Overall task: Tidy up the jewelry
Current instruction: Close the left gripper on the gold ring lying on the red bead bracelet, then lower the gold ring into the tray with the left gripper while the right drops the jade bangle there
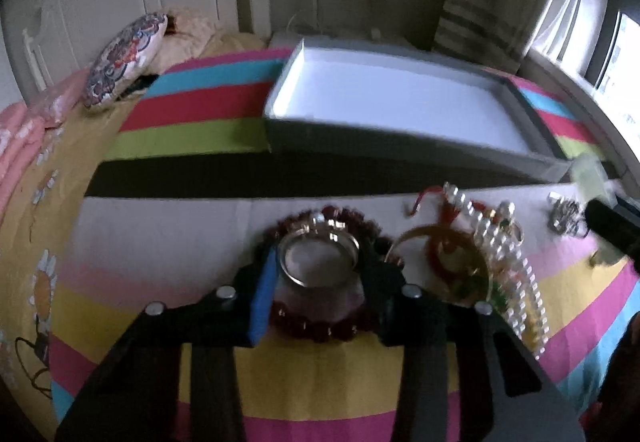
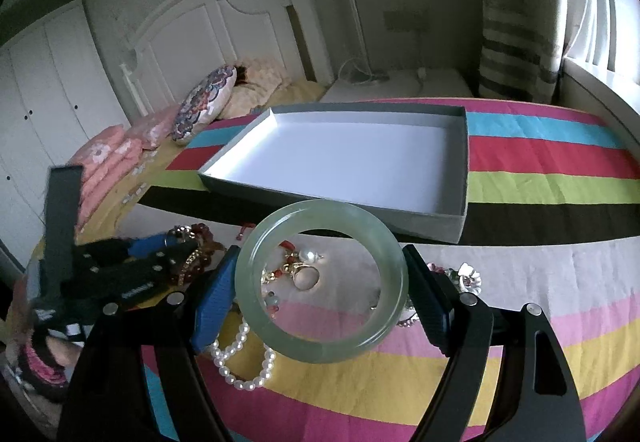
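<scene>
While my right tongs (image 2: 320,282) are clamped across a pale green jade bangle (image 2: 320,282), pads snug on both sides and holding it up off the bed, my left tongs (image 1: 320,262) sit partly closed around a gold-toned metal bangle (image 1: 319,256); too blurry to tell if the pads actually press it. That one lies on a dark red bead bracelet (image 1: 320,326). Pearl strands (image 2: 240,358), a gold ring (image 2: 306,276) and silver flower pieces (image 2: 466,276) are scattered on the bright striped bedspread (image 2: 540,178). Further back sits a shallow grey cardboard box with white inside (image 2: 456,226).
</scene>
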{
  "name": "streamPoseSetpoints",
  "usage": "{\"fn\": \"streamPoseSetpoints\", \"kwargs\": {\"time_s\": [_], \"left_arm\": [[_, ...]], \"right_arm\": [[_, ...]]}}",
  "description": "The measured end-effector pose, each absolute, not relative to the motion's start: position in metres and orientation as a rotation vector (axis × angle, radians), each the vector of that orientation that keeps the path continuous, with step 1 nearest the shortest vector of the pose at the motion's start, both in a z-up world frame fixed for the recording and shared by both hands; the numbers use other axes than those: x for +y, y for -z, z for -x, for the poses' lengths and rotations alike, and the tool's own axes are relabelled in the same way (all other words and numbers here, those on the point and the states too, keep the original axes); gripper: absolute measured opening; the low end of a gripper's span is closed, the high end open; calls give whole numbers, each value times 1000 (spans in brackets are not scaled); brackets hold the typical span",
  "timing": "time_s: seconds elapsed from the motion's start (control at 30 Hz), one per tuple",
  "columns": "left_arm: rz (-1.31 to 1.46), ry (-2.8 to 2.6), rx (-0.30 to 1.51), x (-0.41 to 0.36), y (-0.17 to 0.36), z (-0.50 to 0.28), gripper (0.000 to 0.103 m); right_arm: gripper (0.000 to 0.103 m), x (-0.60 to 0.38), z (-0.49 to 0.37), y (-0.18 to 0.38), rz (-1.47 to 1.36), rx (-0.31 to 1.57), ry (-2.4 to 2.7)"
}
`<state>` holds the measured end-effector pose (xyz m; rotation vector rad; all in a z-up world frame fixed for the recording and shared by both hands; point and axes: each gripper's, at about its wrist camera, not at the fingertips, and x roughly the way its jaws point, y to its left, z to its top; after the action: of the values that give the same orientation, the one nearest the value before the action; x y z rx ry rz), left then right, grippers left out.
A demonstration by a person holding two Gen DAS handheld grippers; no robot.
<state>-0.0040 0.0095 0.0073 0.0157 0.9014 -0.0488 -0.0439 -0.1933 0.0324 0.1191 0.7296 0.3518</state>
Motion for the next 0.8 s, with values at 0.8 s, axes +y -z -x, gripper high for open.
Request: {"fn": "streamPoseSetpoints", "kwargs": {"time_s": [0.8], "left_arm": [[-43,110,736,-1,-61,10,38]], "right_arm": [[77,-204,43,-31,-130,725,-351]]}}
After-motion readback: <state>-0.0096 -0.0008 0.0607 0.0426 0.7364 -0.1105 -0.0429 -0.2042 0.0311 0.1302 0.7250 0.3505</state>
